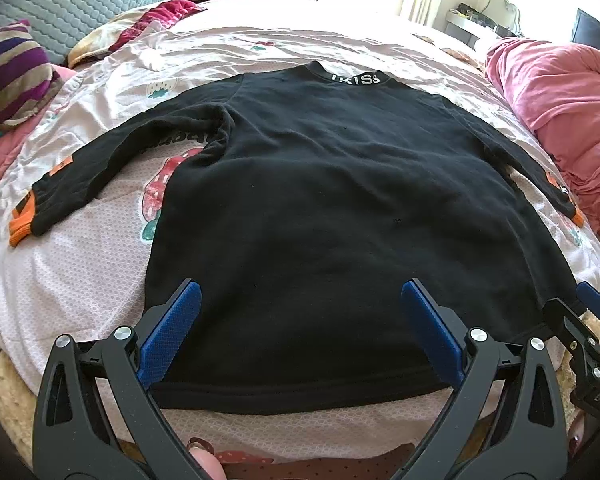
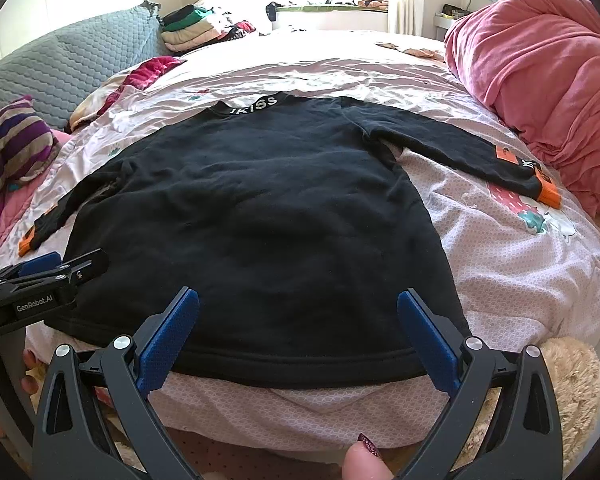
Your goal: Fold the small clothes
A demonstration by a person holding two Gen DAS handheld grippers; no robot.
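step: pre-fold, sweater (image 1: 332,208) flat near bed (image 1: 80,280) front edge | left tongs (image 1: 300,304), right tongs (image 2: 298,308) spread, empty | next: likely pinch sleeve, fold inward

A black sweatshirt (image 1: 332,200) is showing white letters on its collar and orange cuffs (image 1: 20,228). The bedsheet (image 2: 520,280) under it is looking pale pink with strawberry prints. A pink duvet (image 2: 540,80) is lying right, a purple-and-beige striped pillow (image 1: 12,76) far left. Both grippers' pads (image 1: 172,336) are showing blue.
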